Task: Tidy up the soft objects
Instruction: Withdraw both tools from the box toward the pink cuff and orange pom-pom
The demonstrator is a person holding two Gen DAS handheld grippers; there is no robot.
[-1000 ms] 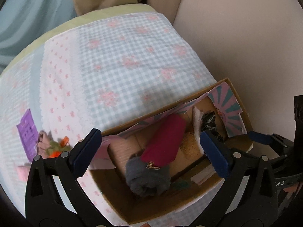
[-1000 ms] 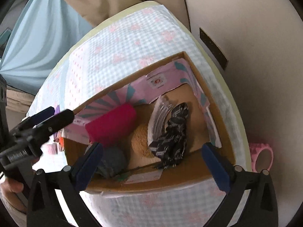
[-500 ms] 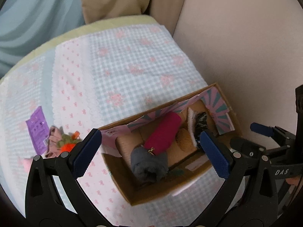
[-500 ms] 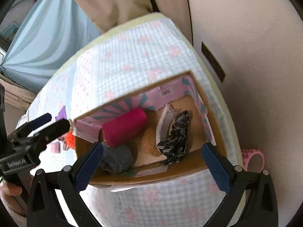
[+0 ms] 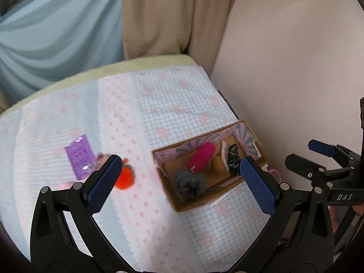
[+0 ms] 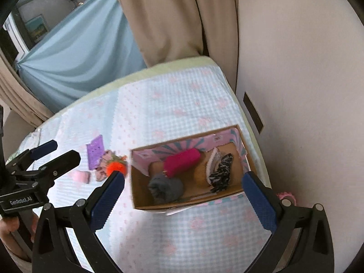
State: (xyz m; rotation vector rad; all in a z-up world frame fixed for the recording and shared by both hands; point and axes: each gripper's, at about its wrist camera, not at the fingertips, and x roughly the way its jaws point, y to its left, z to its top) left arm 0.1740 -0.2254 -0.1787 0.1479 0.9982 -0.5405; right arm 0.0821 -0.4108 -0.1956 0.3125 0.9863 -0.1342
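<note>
A cardboard box [image 5: 175, 202] [image 6: 136, 193] with pink patterned lining sits on the bed near the wall. Inside lie a magenta roll [image 5: 201, 157] [image 6: 182, 161], a grey rolled cloth [image 5: 188, 183] [image 6: 166, 186], a tan item [image 5: 217, 165] and a black-and-white patterned cloth [image 5: 233, 158] [image 6: 221, 173]. Left of the box on the cover lie an orange fuzzy piece [image 5: 124, 178] [image 6: 113, 167], a purple packet [image 5: 79, 155] [image 6: 94, 151] and small pink pieces [image 6: 80, 176]. My left gripper [image 5: 179, 185] and right gripper [image 6: 182, 199] hover high above the box, both open and empty.
The bed has a blue gingham cover [image 5: 159, 104] with pink flowers. A cream wall [image 5: 284, 68] runs along the right, beige and pale blue curtains [image 5: 56, 29] hang behind. A pink ring-shaped object [image 6: 286, 196] lies by the wall beside the box.
Both grippers have risen and pulled back from the box, so it looks smaller and more of the bed shows. Box contents have not moved.
</note>
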